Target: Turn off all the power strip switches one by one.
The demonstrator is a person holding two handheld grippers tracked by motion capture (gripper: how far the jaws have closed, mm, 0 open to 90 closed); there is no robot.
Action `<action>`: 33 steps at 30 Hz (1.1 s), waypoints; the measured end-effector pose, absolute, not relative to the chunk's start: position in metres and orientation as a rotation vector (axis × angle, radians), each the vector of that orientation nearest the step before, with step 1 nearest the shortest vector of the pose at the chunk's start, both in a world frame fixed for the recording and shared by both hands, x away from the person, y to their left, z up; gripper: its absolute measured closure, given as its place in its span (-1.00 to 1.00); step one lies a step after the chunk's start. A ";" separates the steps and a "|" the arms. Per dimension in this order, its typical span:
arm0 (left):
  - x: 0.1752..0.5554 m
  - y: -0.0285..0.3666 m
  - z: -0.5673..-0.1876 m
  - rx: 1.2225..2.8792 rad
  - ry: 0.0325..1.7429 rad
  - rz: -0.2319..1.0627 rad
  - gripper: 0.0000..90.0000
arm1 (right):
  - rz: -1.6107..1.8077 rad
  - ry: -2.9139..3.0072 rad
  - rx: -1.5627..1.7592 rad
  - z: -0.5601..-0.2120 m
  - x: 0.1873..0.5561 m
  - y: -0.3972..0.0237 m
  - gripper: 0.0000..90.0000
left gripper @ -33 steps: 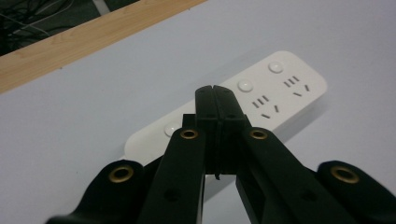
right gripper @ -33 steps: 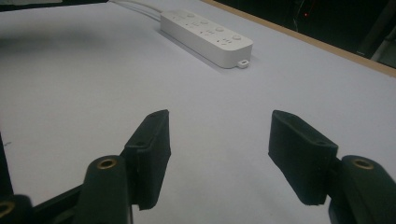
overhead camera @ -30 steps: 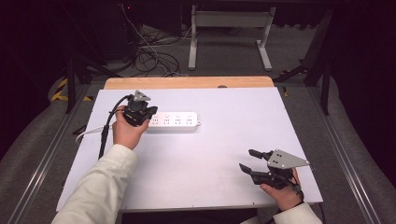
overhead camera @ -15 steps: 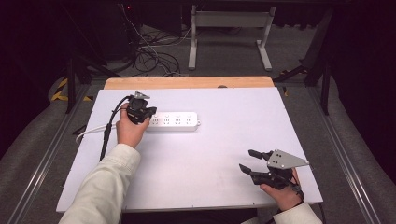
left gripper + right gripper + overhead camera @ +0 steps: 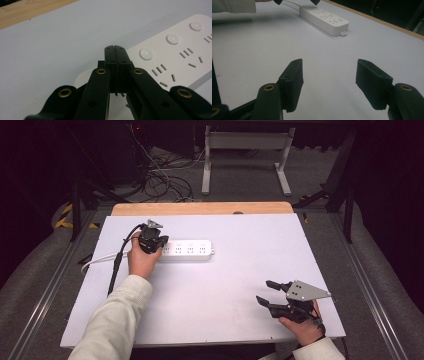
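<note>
Bright, even overhead light on the white table point(image 5: 240, 270); surroundings fall into darkness. Soft shadows, no glare. Near jaws blur in both gripper views.

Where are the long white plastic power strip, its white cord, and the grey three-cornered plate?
long white plastic power strip point(image 5: 187, 249), high view, middle of its top face
white cord point(image 5: 97, 260), high view, its curved stretch
grey three-cornered plate point(image 5: 306, 291), high view, flat middle

Just a white desk point(image 5: 240, 320) with a bare wooden strip point(image 5: 200, 208) along the far edge, sitting on a grey floor point(image 5: 30, 285). Behind it there's a messy tangle of black cables point(image 5: 165, 182) and a grey metal frame point(image 5: 245, 155), plus yellow-black hazard tape point(image 5: 65, 215) off to the left.
</note>
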State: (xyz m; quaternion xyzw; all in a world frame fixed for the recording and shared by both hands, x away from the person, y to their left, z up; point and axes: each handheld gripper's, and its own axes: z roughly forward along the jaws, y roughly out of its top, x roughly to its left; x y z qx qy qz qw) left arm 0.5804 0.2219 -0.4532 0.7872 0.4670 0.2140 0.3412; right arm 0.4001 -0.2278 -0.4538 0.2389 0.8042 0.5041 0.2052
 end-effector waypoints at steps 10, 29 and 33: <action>0.580 0.218 -0.457 2.070 1.212 0.565 1.00 | 1.407 2.242 0.665 -0.454 0.400 -0.228 -0.13; 0.579 0.216 -0.459 2.068 1.240 0.569 1.00 | 1.404 2.246 0.653 -0.454 0.399 -0.227 -0.13; 0.579 0.216 -0.460 2.065 1.240 0.569 1.00 | 1.401 2.248 0.654 -0.455 0.399 -0.227 -0.13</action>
